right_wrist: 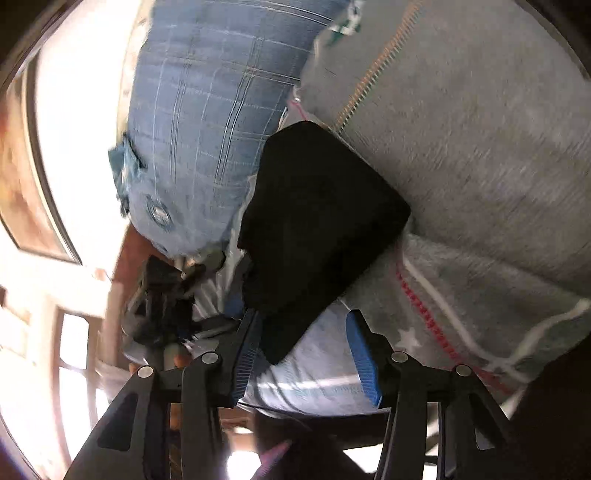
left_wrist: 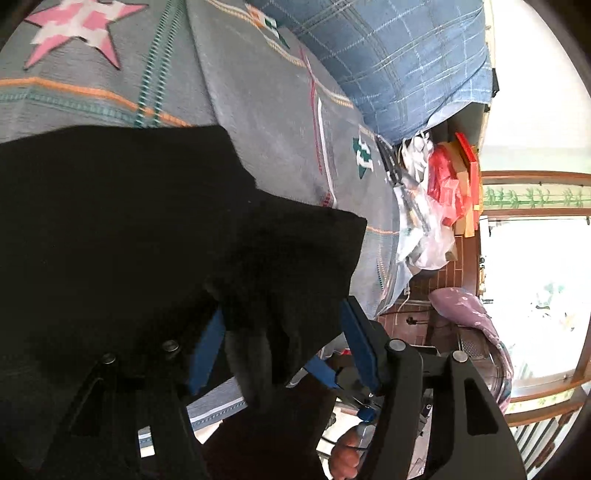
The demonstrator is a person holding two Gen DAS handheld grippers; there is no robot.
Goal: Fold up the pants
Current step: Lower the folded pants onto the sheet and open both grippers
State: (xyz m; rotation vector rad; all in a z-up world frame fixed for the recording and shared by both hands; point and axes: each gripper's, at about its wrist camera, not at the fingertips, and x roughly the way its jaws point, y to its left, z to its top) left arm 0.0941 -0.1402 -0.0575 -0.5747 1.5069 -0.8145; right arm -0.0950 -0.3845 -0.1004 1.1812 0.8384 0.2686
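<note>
From the left wrist we see far more of the black pants (left_wrist: 122, 236) than the right wrist gives us: a broad dark sheet covers the lower left of that view, lying on the grey blanket (left_wrist: 258, 110) of a bed, with one corner reaching toward the bed's edge. That view also takes in a pink and white star (left_wrist: 75, 27) woven into the blanket, a blue checked quilt (left_wrist: 399, 62) beyond it, a heap of red and white plastic bags (left_wrist: 436, 199) past the bed, a brick-tiled floor (left_wrist: 439, 280) and a bright window with a wooden frame (left_wrist: 535, 177). A hand (left_wrist: 347, 456) shows at the bottom edge.

From the right wrist we get only a smaller folded corner of the pants (right_wrist: 317, 214), a black wedge lying on the grey blanket (right_wrist: 480, 147) with its lower tip hanging down toward the tongs. The blue checked quilt (right_wrist: 207, 110) stands to its left.

We can read no writing; the green and white marks on the blanket (left_wrist: 364, 155) are patterns we cannot make out as letters.

The pants are plain black, matte, with no seam or pocket that we can tell.

The left tongs (left_wrist: 284, 347) stand apart, with a fold of black cloth between the blue pads; we cannot tell whether they press on it. The right tongs (right_wrist: 306, 354) are open, the tip of the cloth loose between the pads
</note>
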